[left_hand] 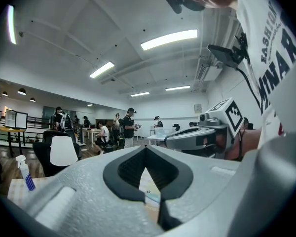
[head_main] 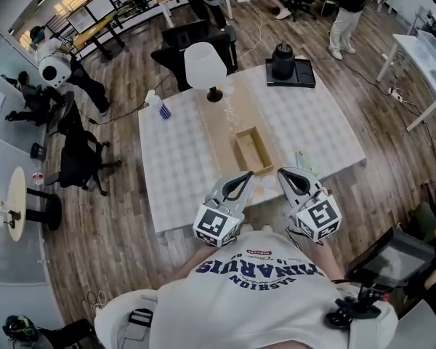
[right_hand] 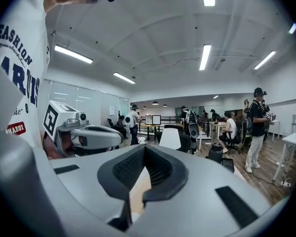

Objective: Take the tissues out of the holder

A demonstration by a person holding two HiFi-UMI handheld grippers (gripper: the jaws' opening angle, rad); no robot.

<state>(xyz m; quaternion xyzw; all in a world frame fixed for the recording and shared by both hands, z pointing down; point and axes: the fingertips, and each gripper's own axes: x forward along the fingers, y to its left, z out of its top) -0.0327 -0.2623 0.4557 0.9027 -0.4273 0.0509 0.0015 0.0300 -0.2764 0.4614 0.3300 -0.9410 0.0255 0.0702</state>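
The wooden box holder point(head_main: 253, 150) stands open-topped on a tan runner point(head_main: 225, 118) in the middle of the white-clothed table point(head_main: 174, 166). I can make out only its wooden inside. A small pale packet point(head_main: 303, 161) lies to its right. My left gripper point(head_main: 248, 174) and right gripper point(head_main: 282, 172) hover side by side over the table's near edge, short of the holder, both shut with nothing in them. In the left gripper view the left gripper's point(left_hand: 146, 148) tips meet, with the right gripper point(left_hand: 202, 137) beside it. The right gripper view shows the right gripper's point(right_hand: 145, 148) tips closed, and the left gripper point(right_hand: 86, 134) alongside.
A white lamp point(head_main: 205, 67) stands at the runner's far end. A spray bottle point(head_main: 158, 106) is at the far left corner, and a black kettle point(head_main: 282, 60) sits on a black tray point(head_main: 301, 75) at the far right. Chairs and people stand beyond the table.
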